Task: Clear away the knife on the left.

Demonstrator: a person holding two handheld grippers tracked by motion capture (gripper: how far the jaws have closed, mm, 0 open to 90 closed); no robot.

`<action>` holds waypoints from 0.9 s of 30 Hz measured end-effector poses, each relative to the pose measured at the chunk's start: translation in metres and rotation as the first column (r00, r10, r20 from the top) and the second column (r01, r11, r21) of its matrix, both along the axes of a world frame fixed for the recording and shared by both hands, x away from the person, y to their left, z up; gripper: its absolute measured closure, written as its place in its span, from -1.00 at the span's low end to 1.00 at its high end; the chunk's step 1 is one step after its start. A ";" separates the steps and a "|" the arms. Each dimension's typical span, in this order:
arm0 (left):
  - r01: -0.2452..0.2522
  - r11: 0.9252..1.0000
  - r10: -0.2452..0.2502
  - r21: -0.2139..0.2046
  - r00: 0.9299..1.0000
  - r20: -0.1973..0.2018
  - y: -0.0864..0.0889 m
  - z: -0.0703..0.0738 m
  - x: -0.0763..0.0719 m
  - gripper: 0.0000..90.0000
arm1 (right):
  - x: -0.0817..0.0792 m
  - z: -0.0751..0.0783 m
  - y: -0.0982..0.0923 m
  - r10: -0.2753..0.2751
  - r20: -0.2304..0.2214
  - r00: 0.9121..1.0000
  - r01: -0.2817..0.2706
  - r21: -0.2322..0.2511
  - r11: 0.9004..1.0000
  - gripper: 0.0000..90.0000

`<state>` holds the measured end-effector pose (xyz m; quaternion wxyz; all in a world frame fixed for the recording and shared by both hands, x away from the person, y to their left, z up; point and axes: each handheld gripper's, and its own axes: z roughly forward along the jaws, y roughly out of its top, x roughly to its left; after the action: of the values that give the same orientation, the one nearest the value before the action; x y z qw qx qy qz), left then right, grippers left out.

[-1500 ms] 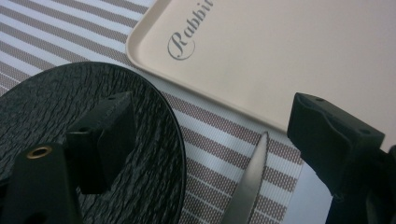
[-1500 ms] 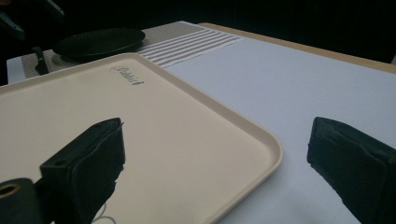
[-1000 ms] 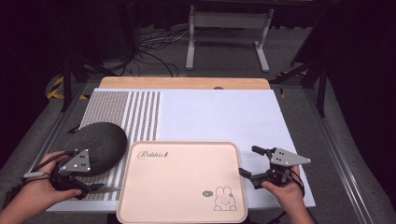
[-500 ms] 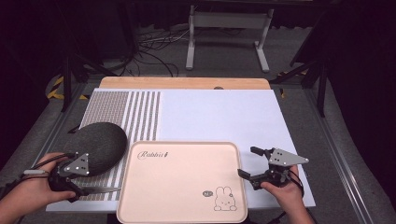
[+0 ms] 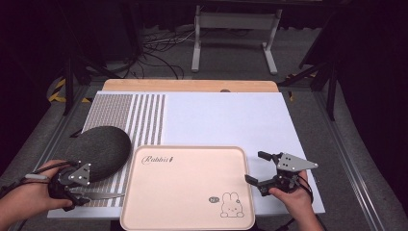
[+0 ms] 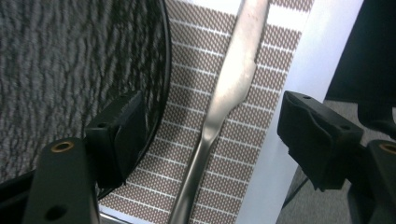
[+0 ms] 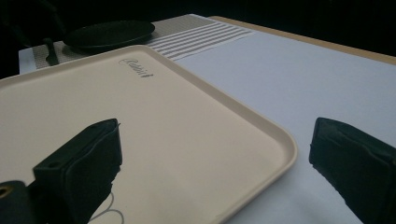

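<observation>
Pink tray (image 5: 187,192), printed with a rabbit and the word "Rabbit", lay at the near edge of the white table mat (image 5: 226,120); all places below are given from it.

Dark grey plate (image 5: 98,151): just beside the tray's left edge, on the striped part of the mat.

Metal knife (image 6: 224,102): left of the tray, on the stripes beside the plate.

Left gripper (image 5: 72,185): held left of the tray, jaws spread to either side of the knife, not touching it.

Right gripper (image 5: 262,171): held at the tray's right edge, jaws spread wide, one over the tray, one over the mat, holding nothing
</observation>
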<state>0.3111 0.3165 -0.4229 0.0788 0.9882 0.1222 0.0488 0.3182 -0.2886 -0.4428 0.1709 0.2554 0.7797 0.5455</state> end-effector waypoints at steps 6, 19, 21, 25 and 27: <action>0.038 0.997 -0.036 0.070 0.999 -0.021 0.002 -0.005 0.000 -0.23 | 0.000 -0.001 0.001 0.011 -0.004 1.000 -0.011 -0.005 1.000 -0.92; 0.082 0.989 -0.073 0.120 0.995 -0.073 0.012 -0.012 0.010 0.03 | -0.001 -0.002 0.004 0.040 -0.008 0.999 -0.040 -0.004 0.999 -0.93; 0.086 0.987 -0.077 0.135 0.994 -0.074 0.013 -0.012 0.011 0.08 | -0.001 -0.002 0.004 0.043 -0.007 0.999 -0.043 -0.002 0.999 -0.93; 0.110 0.980 -0.097 0.163 0.991 -0.088 0.012 -0.015 0.011 0.25 | -0.001 -0.002 0.003 0.046 -0.009 0.999 -0.046 0.000 0.999 -0.93; 0.138 0.973 -0.122 0.183 0.988 -0.097 0.011 -0.015 0.012 0.31 | -0.001 -0.003 0.003 0.048 -0.012 0.999 -0.048 -0.001 0.999 -0.93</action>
<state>0.3233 0.3274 -0.4383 -0.0175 0.9982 0.0555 0.0128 0.3173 -0.2852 -0.4453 0.1534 0.2399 0.7868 0.5476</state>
